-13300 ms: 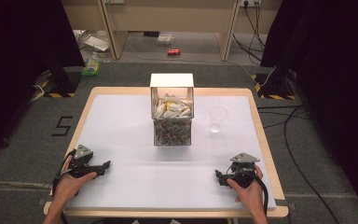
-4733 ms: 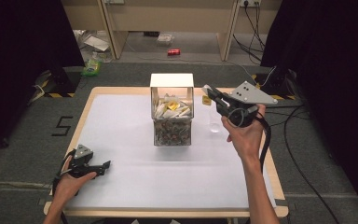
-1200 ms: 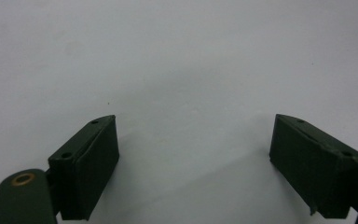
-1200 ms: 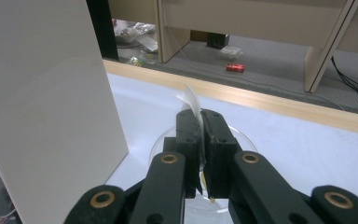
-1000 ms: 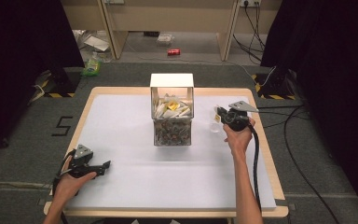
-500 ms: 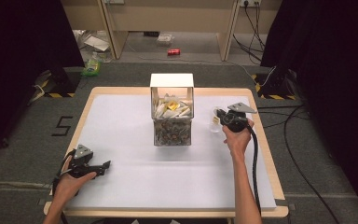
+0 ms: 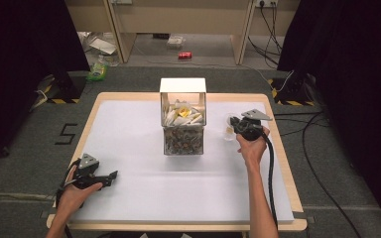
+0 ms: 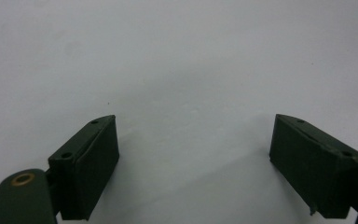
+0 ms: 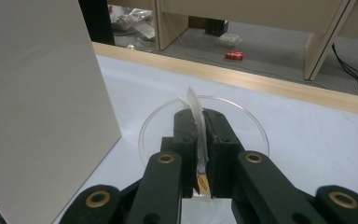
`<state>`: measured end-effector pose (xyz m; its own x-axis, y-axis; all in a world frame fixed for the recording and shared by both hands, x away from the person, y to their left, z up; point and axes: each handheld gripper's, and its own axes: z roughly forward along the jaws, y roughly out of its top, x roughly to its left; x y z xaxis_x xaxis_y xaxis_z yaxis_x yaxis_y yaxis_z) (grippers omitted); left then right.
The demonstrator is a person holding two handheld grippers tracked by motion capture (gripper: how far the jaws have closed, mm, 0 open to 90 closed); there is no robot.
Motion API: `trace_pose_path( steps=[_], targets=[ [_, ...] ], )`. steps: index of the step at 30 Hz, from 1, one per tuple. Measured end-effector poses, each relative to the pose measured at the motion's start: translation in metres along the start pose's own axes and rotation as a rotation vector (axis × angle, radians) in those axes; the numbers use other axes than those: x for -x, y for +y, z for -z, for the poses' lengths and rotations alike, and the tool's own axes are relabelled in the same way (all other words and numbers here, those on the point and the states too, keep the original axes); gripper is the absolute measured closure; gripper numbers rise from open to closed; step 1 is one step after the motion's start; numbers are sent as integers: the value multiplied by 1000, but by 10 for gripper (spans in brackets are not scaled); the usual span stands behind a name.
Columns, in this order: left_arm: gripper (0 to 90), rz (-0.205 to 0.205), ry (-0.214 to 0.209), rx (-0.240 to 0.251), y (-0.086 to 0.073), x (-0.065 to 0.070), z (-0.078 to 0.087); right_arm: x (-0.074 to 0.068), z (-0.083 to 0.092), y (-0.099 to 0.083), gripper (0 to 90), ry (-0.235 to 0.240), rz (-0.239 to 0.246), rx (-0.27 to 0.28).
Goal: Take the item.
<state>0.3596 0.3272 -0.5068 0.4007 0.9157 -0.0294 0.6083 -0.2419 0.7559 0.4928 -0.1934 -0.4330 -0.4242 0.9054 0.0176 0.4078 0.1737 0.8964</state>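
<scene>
Right gripper view: right hand-held gripper (image 9: 199, 140) pinches a white sachet (image 9: 196, 122) over the clear cup (image 9: 256, 135), jaws just easing apart.
High view: left hand-held gripper (image 7: 110, 175) rests wide on the worktop (image 7: 129, 129).
Change: 4.7 s ago the right one was raised beside the box (image 7: 183, 119).

The left tool (image 7: 110, 175) lies low at the near left of the counter (image 7: 129, 129), held by the left hand (image 7: 74, 193) with the forearm coming in from the bottom edge; in the left gripper view its two black jaws stand wide apart with nothing between them. The right arm stretches forward along the right side, the right hand (image 7: 251, 148) gripping the right tool (image 7: 232, 123) from behind with its nose turned toward the left. In the right gripper view (image 9: 200, 135) its jaws stand nearly together, pinching a thin white packet (image 9: 196, 122) between the pads, having just eased open a touch.
</scene>
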Motion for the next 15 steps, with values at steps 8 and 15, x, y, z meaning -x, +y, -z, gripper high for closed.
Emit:
trace_pose_path(
  steps=[8, 15],
  targets=[
    [147, 0, 0, 0, 0, 0, 0, 1, 4, 2, 757, -4, -19, 16],
    [147, 0, 1, 0, 0, 0, 0, 3, 14, 7, 581, -4, -65, 44]
  ],
)
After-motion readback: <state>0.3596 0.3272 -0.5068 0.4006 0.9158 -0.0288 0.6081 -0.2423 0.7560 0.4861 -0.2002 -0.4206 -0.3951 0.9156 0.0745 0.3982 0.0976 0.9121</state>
